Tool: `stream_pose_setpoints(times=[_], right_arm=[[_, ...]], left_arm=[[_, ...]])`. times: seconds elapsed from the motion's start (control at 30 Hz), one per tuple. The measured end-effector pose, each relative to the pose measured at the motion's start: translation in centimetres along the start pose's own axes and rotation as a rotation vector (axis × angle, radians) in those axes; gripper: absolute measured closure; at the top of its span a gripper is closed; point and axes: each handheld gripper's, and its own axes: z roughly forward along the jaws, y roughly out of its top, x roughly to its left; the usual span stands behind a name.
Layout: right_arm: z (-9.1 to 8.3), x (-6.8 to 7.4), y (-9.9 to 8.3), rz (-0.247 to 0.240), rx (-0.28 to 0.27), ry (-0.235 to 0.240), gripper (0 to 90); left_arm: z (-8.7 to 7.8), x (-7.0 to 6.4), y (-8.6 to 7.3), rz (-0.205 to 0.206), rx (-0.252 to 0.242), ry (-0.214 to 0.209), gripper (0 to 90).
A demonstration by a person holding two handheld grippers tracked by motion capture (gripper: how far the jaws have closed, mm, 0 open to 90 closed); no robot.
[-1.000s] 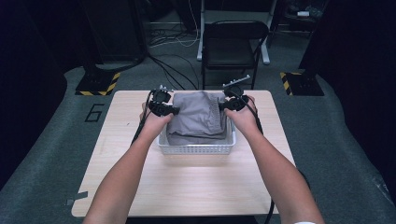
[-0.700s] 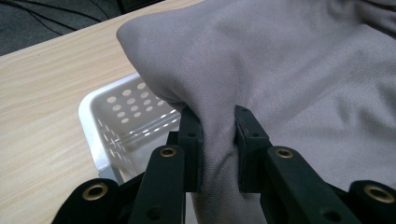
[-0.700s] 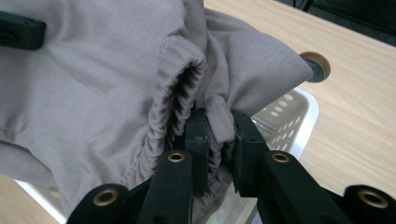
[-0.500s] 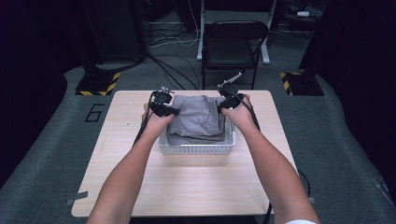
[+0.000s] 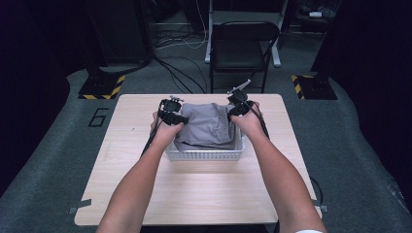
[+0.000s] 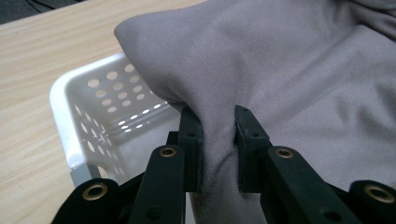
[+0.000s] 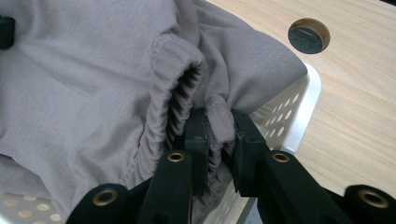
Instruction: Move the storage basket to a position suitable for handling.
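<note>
The desk (image 5: 145, 194) carries a white basket (image 5: 204, 155) near the middle of its far edge, and a grey garment (image 5: 206, 126) is heaped in it, bulging above the rim and spilling toward the far side.

The garment looks like folded trousers or shorts: a gathered elastic band shows at its right end in the right gripper view, so its long axis probably runs left to right across the desk, with the waistband toward the right edge.

The left gripper (image 6: 218, 140) has its jaws pressed together on a fold of the cloth at the basket's left wall. The right gripper (image 7: 219, 140) pinches the gathered band just above the basket's right corner.

The likely trouble is the light basket: if cloth snags on its perforated walls during a lift, the basket may rise or tip. Uneven pulling could also slip the thin left-hand fold free, letting that end drop and unfold.
</note>
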Motion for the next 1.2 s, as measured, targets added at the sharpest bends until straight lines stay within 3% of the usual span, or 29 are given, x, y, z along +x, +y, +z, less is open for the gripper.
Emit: stream_pose_setpoints(times=[0.23, 0.87, 1.2], right_arm=[[1.1, 0.0, -0.8, 0.011, 0.007, -0.032, 78.5], [2.1, 0.5, -1.2, 0.008, 0.007, -0.022, 78.1], [2.6, 0.4, -1.5, -0.002, 0.015, -0.038, 77.8]], left_arm=[[1.1, -0.3, -0.2, 0.013, 0.013, 0.011, 75.7], [2.1, 0.3, -1.3, -0.037, 0.031, 0.014, 75.5], [2.7, 0.0, -1.5, -0.028, 0.045, 0.013, 75.5]])
